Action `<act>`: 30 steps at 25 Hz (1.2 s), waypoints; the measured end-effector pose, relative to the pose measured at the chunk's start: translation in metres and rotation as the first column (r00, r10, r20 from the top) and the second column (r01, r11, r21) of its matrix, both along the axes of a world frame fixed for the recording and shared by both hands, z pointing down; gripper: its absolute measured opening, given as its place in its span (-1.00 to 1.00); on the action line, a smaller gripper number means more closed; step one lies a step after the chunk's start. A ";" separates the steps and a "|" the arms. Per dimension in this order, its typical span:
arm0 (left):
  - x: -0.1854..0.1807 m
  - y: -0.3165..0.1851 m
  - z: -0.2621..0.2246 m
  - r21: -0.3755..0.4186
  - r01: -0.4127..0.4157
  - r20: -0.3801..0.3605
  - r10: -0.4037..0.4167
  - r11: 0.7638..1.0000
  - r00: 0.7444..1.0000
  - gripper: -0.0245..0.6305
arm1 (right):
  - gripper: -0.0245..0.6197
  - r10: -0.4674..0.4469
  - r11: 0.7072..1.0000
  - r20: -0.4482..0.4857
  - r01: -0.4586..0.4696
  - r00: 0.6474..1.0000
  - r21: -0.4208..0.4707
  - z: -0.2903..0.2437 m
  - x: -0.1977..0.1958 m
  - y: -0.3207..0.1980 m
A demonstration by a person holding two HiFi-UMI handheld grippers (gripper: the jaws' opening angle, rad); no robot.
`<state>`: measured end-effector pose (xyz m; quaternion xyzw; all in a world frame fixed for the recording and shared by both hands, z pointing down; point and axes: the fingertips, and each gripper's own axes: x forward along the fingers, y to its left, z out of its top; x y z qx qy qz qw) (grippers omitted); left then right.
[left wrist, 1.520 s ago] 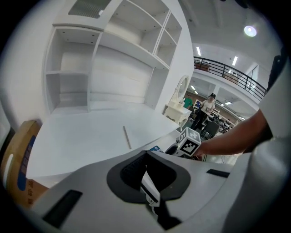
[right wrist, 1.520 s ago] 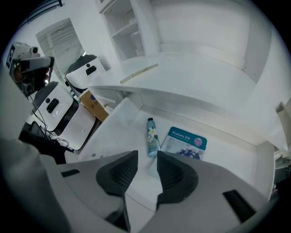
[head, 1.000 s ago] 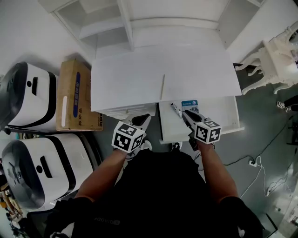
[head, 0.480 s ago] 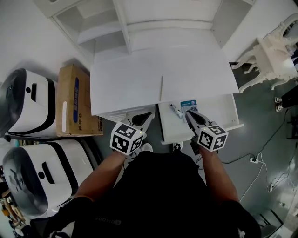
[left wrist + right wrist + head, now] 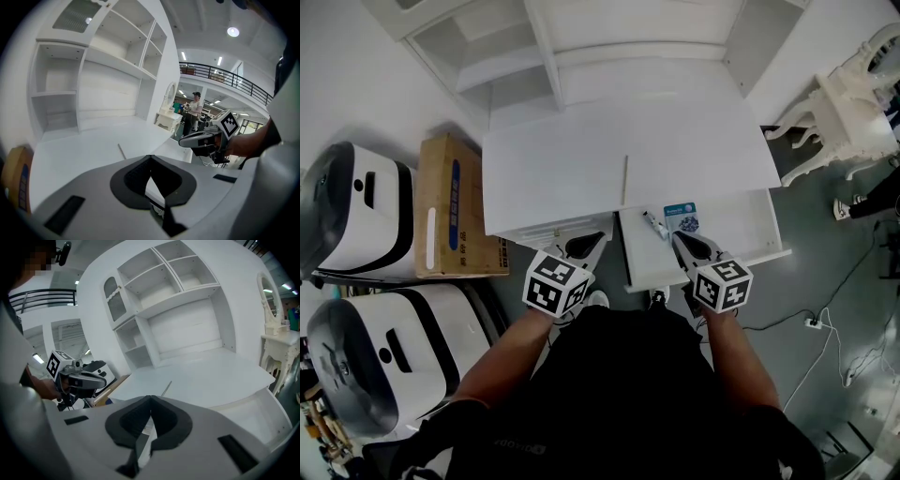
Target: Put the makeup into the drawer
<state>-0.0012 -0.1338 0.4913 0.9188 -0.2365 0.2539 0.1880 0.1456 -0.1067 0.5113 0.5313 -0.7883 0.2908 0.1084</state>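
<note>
Makeup [image 5: 655, 225] in open drawer [image 5: 745, 230], just beyond right gripper's [image 5: 679, 237] closed jaws

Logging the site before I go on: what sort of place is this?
Probably a large showroom or hall, not a home: a mezzanine railing overhead, a white shelved desk, a dressing table nearby.

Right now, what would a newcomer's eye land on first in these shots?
The big white desk fills the middle of the head view. Its right drawer stands open with a small tube and a blue-labelled packet inside. Nearer the person, the left gripper and right gripper hover with jaws together, empty.
</note>
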 end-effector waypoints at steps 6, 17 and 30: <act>0.003 0.001 0.001 0.021 -0.011 0.016 0.010 1.000 1.000 -0.91 | -0.83 -0.010 1.000 0.013 0.010 1.000 0.001 0.000 -0.001 -0.003; -0.005 -0.014 0.013 -0.021 0.078 0.021 -0.078 0.997 0.997 -0.91 | -0.83 -0.013 0.999 -0.001 0.013 1.000 -0.042 0.013 0.001 -0.020; -0.055 -0.014 0.028 -0.058 0.223 0.034 -0.222 0.973 0.975 -0.91 | -0.82 -0.141 0.986 -0.133 0.126 0.981 -0.111 0.071 -0.050 -0.118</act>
